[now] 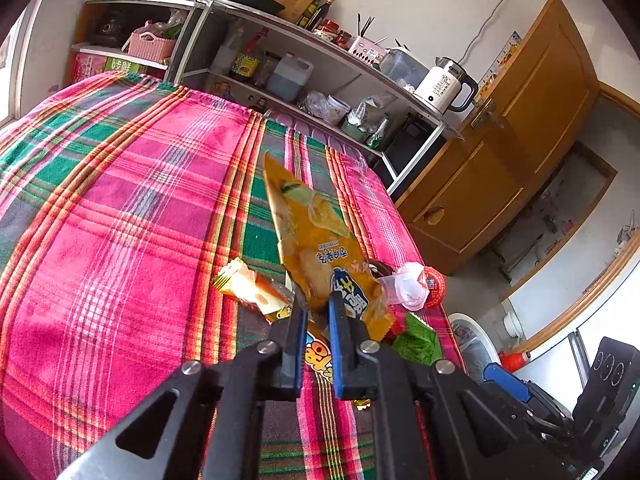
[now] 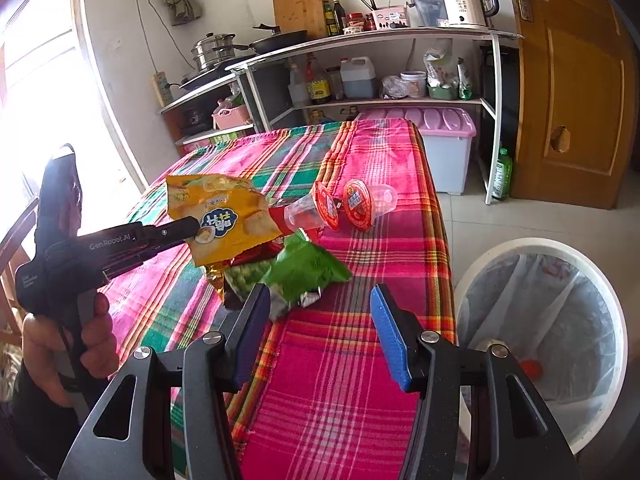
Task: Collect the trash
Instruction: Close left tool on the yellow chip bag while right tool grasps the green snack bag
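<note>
A yellow chip bag (image 1: 312, 236) stands up off the plaid tablecloth (image 1: 120, 208) with my left gripper (image 1: 317, 304) shut on its lower edge. In the right wrist view the same left gripper (image 2: 194, 226) pinches the yellow bag (image 2: 224, 216) from the left, held by a person's hand (image 2: 94, 332). My right gripper (image 2: 320, 296) is open with nothing between its fingers, just short of a green snack bag (image 2: 308, 268). Two clear cups with red lids (image 2: 312, 210) (image 2: 364, 202) lie on their sides behind it. An orange wrapper (image 1: 248, 284) lies left of the yellow bag.
A white bin with a plastic liner (image 2: 540, 320) stands on the floor at the table's right edge, with something red inside. Kitchen shelves (image 2: 360, 100), a pink-lidded storage box (image 2: 444, 148) and a wooden door (image 2: 572, 92) lie beyond the table.
</note>
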### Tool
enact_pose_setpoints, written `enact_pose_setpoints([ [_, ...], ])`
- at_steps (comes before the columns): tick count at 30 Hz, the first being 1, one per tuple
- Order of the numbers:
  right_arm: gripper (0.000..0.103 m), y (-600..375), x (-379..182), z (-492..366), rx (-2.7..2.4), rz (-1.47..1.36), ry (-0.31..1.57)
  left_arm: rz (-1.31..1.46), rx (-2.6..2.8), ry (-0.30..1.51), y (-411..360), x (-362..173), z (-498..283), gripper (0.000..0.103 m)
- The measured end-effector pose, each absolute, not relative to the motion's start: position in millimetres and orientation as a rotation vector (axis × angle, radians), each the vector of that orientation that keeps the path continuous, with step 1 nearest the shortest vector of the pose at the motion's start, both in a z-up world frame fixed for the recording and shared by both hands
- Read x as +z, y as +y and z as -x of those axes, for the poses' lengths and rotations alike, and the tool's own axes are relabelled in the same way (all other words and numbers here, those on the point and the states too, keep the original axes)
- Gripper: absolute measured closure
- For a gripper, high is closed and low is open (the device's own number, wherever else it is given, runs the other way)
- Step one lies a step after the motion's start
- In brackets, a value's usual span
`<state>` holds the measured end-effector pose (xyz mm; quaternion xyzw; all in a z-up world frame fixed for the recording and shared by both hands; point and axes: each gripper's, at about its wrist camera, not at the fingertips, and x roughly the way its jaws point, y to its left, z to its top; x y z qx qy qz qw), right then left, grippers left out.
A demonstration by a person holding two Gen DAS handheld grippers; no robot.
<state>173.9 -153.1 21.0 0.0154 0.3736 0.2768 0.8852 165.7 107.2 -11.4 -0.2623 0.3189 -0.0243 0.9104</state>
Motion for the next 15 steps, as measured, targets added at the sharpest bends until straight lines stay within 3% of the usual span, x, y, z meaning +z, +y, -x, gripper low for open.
enact_pose_setpoints([
  [4,0.047,-144,22,-181,0.581,-0.036,0.794,0.499,-0.051,0.627,108,-1,-156,0.099],
  [15,0.047,-124,0,-212,0.540,-0.190,0.980,0.457,-0.050,0.590,116,7,-132,0.099],
])
